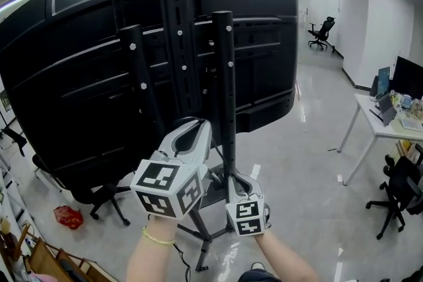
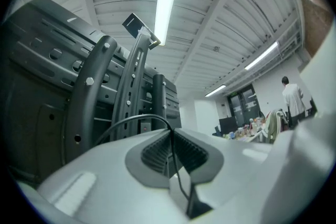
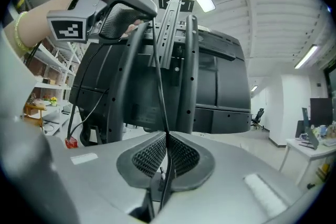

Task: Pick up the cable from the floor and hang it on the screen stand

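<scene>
The big black screen [image 1: 79,82] shows its back, with the screen stand's column [image 1: 178,30] and two curved uprights in front. My left gripper [image 1: 190,123] reaches up against the stand, shut on a thin black cable [image 2: 126,122] that loops out to the left of its tips [image 2: 172,132]. My right gripper [image 1: 235,176] sits lower and to the right, at the foot of the right upright. It is shut on the same cable [image 3: 159,76], which runs from its tips [image 3: 167,135] straight up to the left gripper [image 3: 118,5].
A black office chair [image 1: 99,198] and a red bag [image 1: 68,216] are on the floor under the screen at left. A white desk [image 1: 380,125] with monitors and a chair [image 1: 403,188] stand at right. A person [image 2: 293,98] stands far off.
</scene>
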The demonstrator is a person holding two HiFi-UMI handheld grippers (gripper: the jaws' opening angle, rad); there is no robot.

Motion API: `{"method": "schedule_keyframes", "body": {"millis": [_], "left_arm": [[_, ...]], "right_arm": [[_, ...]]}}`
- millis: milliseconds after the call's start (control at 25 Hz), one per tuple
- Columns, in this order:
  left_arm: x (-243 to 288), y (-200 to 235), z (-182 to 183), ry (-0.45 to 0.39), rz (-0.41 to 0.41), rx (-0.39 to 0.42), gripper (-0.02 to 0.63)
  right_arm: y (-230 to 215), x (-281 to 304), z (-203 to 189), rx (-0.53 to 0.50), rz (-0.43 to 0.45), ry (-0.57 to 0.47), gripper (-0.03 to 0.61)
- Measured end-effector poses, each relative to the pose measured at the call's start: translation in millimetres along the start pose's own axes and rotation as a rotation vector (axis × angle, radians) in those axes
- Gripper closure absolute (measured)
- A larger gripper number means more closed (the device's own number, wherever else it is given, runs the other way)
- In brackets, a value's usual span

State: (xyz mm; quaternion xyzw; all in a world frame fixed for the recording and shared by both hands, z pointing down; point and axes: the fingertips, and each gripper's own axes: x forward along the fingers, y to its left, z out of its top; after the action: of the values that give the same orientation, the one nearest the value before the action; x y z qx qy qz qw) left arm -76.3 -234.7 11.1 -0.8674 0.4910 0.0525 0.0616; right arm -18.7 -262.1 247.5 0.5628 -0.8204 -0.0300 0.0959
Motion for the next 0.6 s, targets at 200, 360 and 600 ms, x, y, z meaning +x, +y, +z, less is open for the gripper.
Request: {"method": "schedule_keyframes", "body": {"millis": [200,360,600], "left_arm": [[22,13,12,-0.031,0.026,-0.045,0.577],[34,35,48,-0.120,0.091,-0.077,0.572],[44,62,129,-0.257,0.189,-0.051,0.571]], "right_arm": [[-65,-6,31,-0.051,-0.037,-0.054,0.565],[-107,-4,101,-0.064,0.001,-0.151,0.565],[-154,4,241,-0.121,0.051,-0.321,0.566]]}}
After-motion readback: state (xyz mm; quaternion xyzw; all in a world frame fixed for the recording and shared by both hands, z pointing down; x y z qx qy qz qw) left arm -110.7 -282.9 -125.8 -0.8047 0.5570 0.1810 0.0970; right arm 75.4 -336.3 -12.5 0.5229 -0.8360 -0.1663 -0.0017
